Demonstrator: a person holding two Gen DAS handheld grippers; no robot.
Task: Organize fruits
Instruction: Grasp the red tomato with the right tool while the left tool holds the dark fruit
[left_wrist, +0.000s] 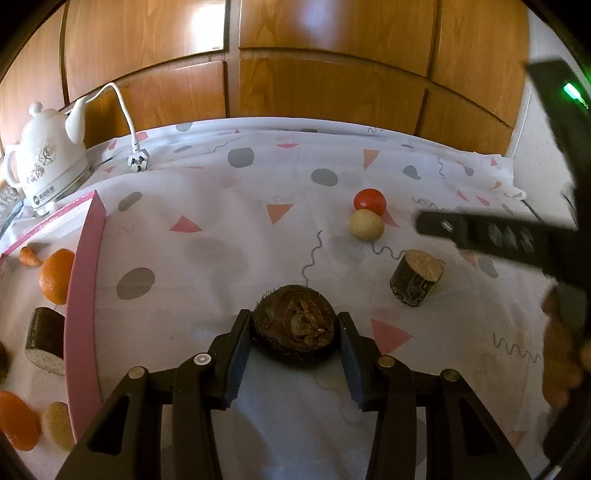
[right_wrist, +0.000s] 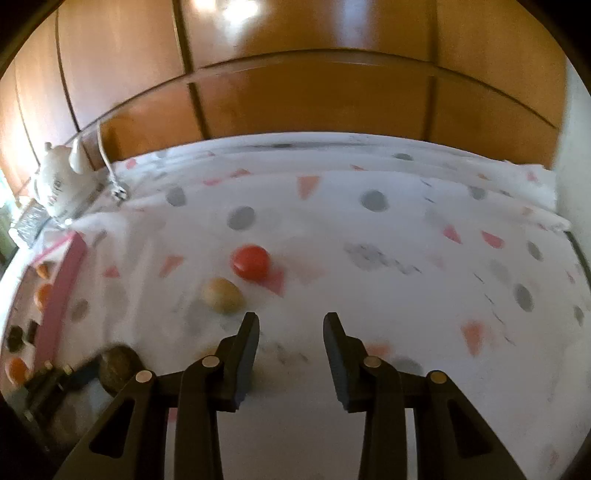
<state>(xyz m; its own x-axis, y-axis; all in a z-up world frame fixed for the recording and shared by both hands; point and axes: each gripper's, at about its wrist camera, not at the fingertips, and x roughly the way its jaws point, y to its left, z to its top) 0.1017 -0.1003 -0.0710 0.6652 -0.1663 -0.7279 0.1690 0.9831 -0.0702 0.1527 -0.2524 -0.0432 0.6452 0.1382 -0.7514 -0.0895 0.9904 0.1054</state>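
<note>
My left gripper (left_wrist: 293, 325) is shut on a dark brown, rough round fruit (left_wrist: 295, 328), which rests on the patterned cloth with a pad against each side. Beyond it lie a red tomato (left_wrist: 369, 200), a beige round fruit (left_wrist: 366, 225) and a short bark-covered cylinder piece (left_wrist: 416, 277). In the right wrist view my right gripper (right_wrist: 291, 325) hangs open over bare cloth, nothing between its fingers. The beige fruit (right_wrist: 222, 295) and tomato (right_wrist: 250, 262) lie just ahead-left of it. The brown fruit (right_wrist: 118, 369) shows at lower left.
A pink-rimmed tray (left_wrist: 83, 295) at the left holds an orange (left_wrist: 57, 275), a cut cylinder piece (left_wrist: 44, 339) and other fruits. A white kettle (left_wrist: 48, 162) and its plug (left_wrist: 137, 160) stand at the back left. Wooden cabinet doors rise behind the table.
</note>
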